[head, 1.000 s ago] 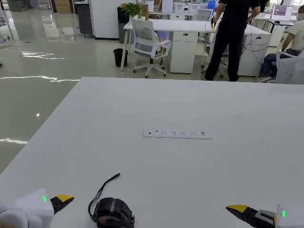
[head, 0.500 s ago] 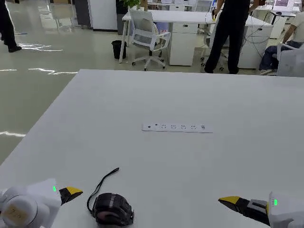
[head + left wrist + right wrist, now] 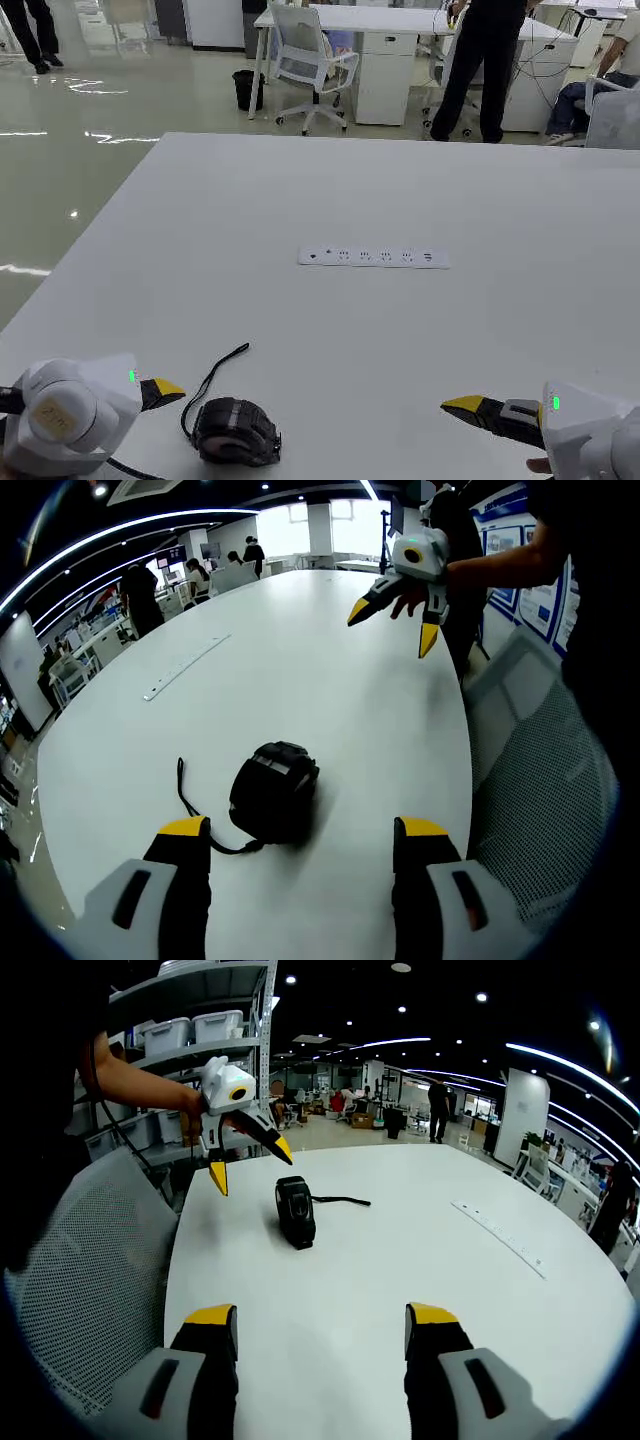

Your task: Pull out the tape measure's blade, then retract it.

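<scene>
Tape measure [image 3: 236,431] lies on tabletop [image 3: 400,180], lower left in head view; left claw [image 3: 303,826], right claw [image 3: 322,1312] both agape, empty.

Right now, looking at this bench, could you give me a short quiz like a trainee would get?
1. Which gripper is nearer the tape measure?
2. True or false: the left gripper is shut on it.
3. What lies in the middle of the table? A power strip; B keyboard; C ruler.
Key: 1 left; the right gripper is farther off. 2 false; its jaws stand open. 3 A.
</scene>
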`<state>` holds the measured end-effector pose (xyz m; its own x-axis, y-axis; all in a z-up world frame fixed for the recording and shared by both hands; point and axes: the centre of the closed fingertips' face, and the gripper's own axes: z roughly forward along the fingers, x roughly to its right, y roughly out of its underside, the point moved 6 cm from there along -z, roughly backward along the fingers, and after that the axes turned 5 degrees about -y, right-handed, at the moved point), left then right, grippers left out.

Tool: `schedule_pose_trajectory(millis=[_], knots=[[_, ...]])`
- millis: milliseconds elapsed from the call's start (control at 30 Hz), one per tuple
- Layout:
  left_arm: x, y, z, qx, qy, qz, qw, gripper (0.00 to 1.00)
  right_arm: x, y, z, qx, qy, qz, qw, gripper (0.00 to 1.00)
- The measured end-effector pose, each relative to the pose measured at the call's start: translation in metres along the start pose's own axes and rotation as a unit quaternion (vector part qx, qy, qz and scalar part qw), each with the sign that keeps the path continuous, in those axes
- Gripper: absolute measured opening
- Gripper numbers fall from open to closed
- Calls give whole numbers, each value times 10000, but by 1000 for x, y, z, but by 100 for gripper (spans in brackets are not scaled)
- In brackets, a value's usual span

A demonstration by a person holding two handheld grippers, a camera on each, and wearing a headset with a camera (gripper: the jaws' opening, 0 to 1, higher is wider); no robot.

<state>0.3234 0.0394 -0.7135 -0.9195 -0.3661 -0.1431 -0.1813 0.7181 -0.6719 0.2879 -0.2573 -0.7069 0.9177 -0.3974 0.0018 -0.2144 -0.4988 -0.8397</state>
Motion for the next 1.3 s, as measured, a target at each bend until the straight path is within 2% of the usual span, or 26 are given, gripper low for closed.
schedule_pose_trajectory(millis=[567, 1067, 1300], knots=[[-18, 4, 14, -217, 295, 396, 9985, 63, 8, -7, 29, -73, -282, -158, 9994, 62], [-23, 8, 26, -398, 521, 735, 9951, 55, 14, -10, 58, -148, -530, -307, 9980, 56], [-28, 7, 31, -465, 574, 866, 9935, 52, 16, -11, 69, -167, -629, -384, 9971, 52]])
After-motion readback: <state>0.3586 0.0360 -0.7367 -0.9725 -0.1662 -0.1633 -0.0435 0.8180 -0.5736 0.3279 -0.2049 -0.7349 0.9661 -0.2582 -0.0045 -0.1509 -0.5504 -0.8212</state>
